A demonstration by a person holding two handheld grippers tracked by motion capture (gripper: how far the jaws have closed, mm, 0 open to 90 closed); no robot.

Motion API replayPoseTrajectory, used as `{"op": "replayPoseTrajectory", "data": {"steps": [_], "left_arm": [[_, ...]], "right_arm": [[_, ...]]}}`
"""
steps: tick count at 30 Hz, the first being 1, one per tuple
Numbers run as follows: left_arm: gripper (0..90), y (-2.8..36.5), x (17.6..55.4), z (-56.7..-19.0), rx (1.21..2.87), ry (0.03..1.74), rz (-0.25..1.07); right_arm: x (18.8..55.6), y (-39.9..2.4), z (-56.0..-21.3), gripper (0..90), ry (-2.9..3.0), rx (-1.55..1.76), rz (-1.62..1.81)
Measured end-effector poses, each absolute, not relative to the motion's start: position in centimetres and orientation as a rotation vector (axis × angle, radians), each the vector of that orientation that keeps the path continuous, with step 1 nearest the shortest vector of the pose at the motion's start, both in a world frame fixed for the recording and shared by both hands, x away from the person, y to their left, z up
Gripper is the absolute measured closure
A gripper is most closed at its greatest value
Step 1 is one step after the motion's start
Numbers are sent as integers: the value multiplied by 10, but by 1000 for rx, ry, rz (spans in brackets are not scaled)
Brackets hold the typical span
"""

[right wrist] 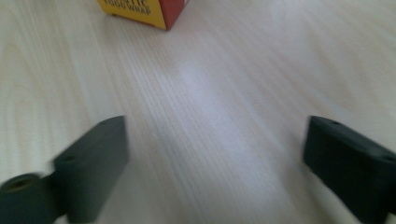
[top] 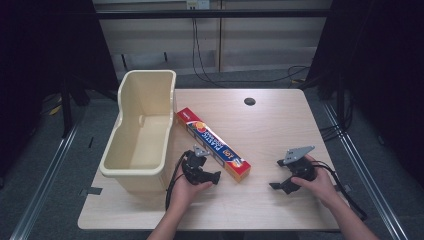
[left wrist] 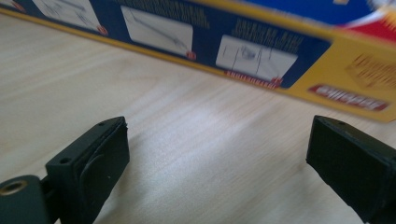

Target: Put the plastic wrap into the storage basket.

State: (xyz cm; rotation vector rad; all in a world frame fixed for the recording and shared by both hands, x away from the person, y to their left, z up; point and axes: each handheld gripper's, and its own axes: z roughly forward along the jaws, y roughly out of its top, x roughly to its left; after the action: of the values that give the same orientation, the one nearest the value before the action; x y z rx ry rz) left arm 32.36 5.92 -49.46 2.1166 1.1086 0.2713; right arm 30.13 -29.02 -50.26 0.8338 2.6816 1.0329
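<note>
High view: the plastic food wrap box [top: 213, 143] lies flat on the wooden worktop [top: 270, 130], running diagonally, its far end just beside the cream plastic bin [top: 141, 131] that stands at the worktop's left edge. The left tool [top: 206, 176], held in the left hand [top: 186, 188], sits close to the near part of the box on the box's bin side, not touching it. The right tool [top: 280, 186], in the right hand [top: 316, 181], rests well apart from the box, to its right, with jaws spread.

Left gripper view: both black jaws stand wide, released, bare worktop [left wrist: 187, 154] between them. The box's blue-and-yellow side panel [left wrist: 261, 51] crosses the top of the frame, just ahead of the jaw tips.

Right gripper view: jaws wide apart, released, nothing between them. One corner of the box [right wrist: 144, 10], yellow and red, shows at the top edge, near but beyond the jaws. Picture slightly blurred.
</note>
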Motion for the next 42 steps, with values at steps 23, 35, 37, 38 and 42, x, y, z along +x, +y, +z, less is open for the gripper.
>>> {"op": "replayPoseTrajectory", "data": {"steps": [23,35,37,38,42], "left_arm": [[55,63,346,-449,2132,1239,224],[38,40,382,-437,2137,1353,203],[35,35,386,-438,2130,1379,200],[35,33,389,-440,2130,1396,195],[20,29,394,-442,2114,1428,180]], "right_arm": [[292,-306,-473,32,2486,929,1072],[291,-307,-470,32,2452,948,1085],[291,-308,-470,32,2452,943,1091],[291,-308,-470,32,2450,947,1091],[291,-308,-470,32,2444,949,1094]]}}
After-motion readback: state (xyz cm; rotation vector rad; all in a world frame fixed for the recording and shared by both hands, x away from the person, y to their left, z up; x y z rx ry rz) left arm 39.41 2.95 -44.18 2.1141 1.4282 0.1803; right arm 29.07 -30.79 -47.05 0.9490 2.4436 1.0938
